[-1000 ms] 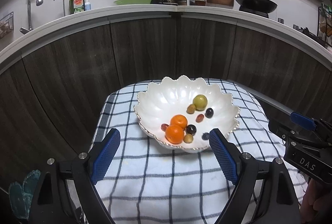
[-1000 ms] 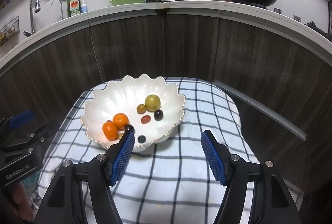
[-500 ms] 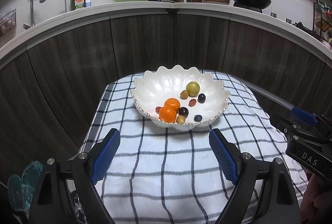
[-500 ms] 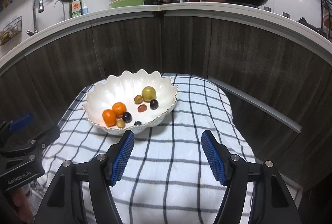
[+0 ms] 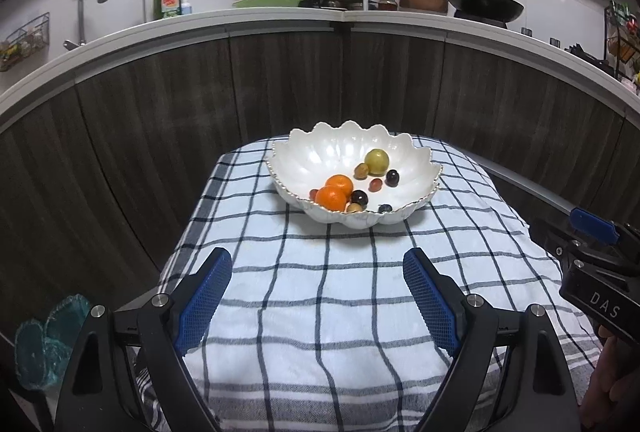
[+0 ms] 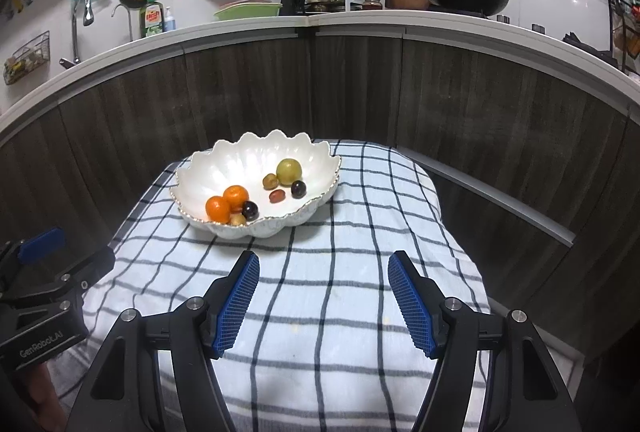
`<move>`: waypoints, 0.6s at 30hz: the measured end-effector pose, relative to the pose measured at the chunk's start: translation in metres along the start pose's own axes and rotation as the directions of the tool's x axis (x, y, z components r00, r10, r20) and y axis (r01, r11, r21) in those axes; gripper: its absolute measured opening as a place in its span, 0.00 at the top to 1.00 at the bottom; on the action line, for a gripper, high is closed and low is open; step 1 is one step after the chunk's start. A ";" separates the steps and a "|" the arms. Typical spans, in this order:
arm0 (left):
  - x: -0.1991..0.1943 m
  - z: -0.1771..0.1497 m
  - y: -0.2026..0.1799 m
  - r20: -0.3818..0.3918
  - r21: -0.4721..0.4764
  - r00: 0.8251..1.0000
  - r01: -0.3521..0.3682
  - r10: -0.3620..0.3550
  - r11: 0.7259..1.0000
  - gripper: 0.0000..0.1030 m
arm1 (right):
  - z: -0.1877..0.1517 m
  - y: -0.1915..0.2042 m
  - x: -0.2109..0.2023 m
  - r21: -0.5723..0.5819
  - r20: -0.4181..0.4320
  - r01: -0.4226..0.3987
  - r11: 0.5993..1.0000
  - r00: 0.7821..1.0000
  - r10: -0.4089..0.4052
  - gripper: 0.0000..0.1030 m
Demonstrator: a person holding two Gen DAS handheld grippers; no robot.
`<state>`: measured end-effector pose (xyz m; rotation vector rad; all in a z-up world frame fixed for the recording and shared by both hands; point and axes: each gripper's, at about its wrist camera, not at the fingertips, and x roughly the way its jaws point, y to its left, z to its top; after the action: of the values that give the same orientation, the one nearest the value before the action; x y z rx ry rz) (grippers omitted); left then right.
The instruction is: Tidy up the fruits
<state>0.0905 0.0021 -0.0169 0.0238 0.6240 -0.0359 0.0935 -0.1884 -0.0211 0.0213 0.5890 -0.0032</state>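
A white scalloped bowl (image 5: 320, 152) (image 6: 224, 168) stands at the far end of a checked cloth (image 5: 320, 292) (image 6: 320, 292). Inside lie two oranges (image 5: 334, 192) (image 6: 226, 203), a green-yellow round fruit (image 5: 377, 161) (image 6: 289, 171) and several small dark and brown fruits (image 5: 359, 197) (image 6: 298, 189). My left gripper (image 5: 316, 288) hangs open over the near cloth, short of the bowl, with nothing between its blue pads. My right gripper (image 6: 323, 292) is also open and empty, nearer than the bowl and to its right.
Dark wood cabinet panels (image 5: 160, 120) curve closely round the cloth-covered surface. Above them runs a white counter (image 5: 280, 20) with a sink tap, dish soap, a green tray and a black wok (image 5: 480, 4). A teal object (image 5: 44, 344) lies low at the left.
Both grippers have drawn back from the bowl, which now looks smaller and farther away. More checked cloth shows between the pads and the bowl. Both jaw gaps are unchanged.
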 end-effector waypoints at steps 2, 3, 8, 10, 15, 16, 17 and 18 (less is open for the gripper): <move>-0.006 -0.004 0.003 0.015 -0.018 1.000 -0.012 0.012 1.000 0.15 | -0.003 0.001 -0.002 -0.003 -0.003 -0.004 1.000 1.000 0.004 0.34; -0.009 -0.007 0.004 0.020 -0.027 1.000 -0.018 0.019 0.999 0.15 | -0.005 0.002 -0.003 -0.005 -0.005 -0.006 1.000 1.000 0.006 0.34; -0.016 -0.014 0.005 0.016 -0.029 1.000 -0.024 0.024 0.999 0.15 | -0.011 0.002 -0.012 -0.009 0.008 -0.012 1.000 1.000 0.012 0.34; -0.019 -0.016 0.004 0.018 -0.031 1.000 -0.025 0.025 0.999 0.15 | -0.012 0.000 -0.014 -0.001 0.012 -0.015 1.000 1.000 0.015 0.34; -0.026 -0.019 0.001 0.034 -0.025 0.999 -0.025 0.026 0.999 0.15 | -0.015 -0.001 -0.021 0.003 0.021 -0.017 1.000 1.000 0.016 0.34; -0.027 -0.019 0.001 0.037 -0.026 0.999 -0.025 0.025 0.999 0.15 | -0.016 -0.001 -0.022 0.001 0.023 -0.017 1.000 1.000 0.017 0.34; -0.028 -0.020 0.001 0.038 -0.026 0.999 -0.024 0.025 0.999 0.15 | -0.016 -0.001 -0.023 0.000 0.026 -0.017 1.000 1.000 0.017 0.34; -0.029 -0.019 0.002 0.042 -0.028 0.999 -0.025 0.026 0.999 0.15 | -0.017 -0.001 -0.025 -0.002 0.029 -0.016 1.000 0.999 0.016 0.34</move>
<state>0.0556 0.0053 -0.0156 0.0048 0.5821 -0.0030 0.0639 -0.1896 -0.0213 0.0243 0.5595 0.0126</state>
